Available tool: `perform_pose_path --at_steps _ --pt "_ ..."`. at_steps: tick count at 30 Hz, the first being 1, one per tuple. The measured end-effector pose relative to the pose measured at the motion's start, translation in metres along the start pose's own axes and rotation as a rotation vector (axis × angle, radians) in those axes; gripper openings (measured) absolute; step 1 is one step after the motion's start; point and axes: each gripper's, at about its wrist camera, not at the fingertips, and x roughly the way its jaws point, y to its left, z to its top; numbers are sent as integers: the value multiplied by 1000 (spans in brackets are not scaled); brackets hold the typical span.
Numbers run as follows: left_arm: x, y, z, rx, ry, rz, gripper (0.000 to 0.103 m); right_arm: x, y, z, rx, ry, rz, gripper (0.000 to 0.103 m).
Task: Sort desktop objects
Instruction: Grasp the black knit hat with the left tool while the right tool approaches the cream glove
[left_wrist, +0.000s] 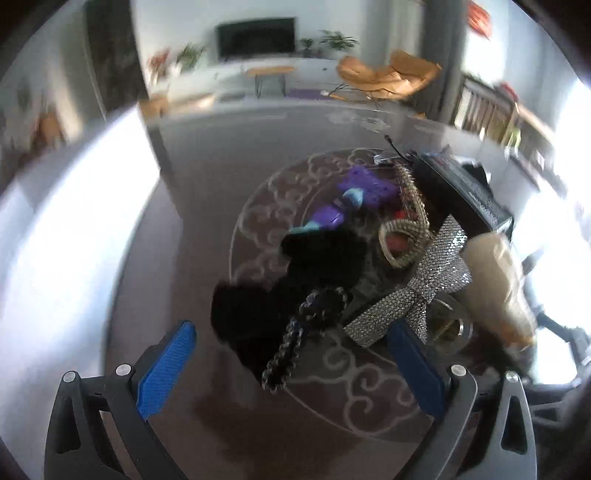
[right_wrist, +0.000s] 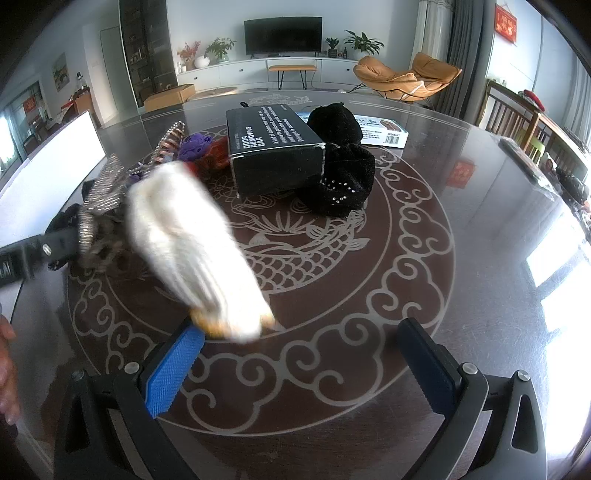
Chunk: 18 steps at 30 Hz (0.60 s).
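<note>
Nearest the right claw (right_wrist: 299, 365), spread wide and empty, a blurred white glove (right_wrist: 192, 254) lies on the desk (right_wrist: 480, 258). The left claw (left_wrist: 291, 369) gapes empty over a black hair accessory (left_wrist: 280, 306). Sorting looks barely begun: the rhinestone bow (left_wrist: 417, 288), purple clips (left_wrist: 365, 188) and black box (right_wrist: 273, 155) remain heaped together.

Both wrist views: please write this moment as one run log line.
left gripper: open, over black braided band | right gripper: open, empty | white furry item: blurred, near right gripper | black box: on table

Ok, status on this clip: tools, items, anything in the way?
Left tool open, empty. Right tool open, empty; blurred white furry item beside its left finger. Black box mid-table. Black fabric ahead of left tool.
</note>
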Motion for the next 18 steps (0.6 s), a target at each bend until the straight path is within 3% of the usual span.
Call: perform_pose_path --at_steps 2,5,8,11,15,16,18 --pt "2 3 9 14 -9 10 103 0 0 0 0 0 0 103" --pt "23 17 18 4 56 -80 103 1 0 -1 0 0 0 103" --pt "36 28 26 -8 89 -114 103 1 0 0 0 0 0 103" --pt "50 41 32 -81 125 -198 103 1 0 0 0 0 0 103" --pt "53 36 31 -80 103 -211 103 1 0 -1 0 0 0 103" --pt "51 36 29 -83 97 -204 100 2 0 -2 0 0 0 103" --pt "44 38 22 -91 74 -195 82 1 0 -1 0 1 -1 103"
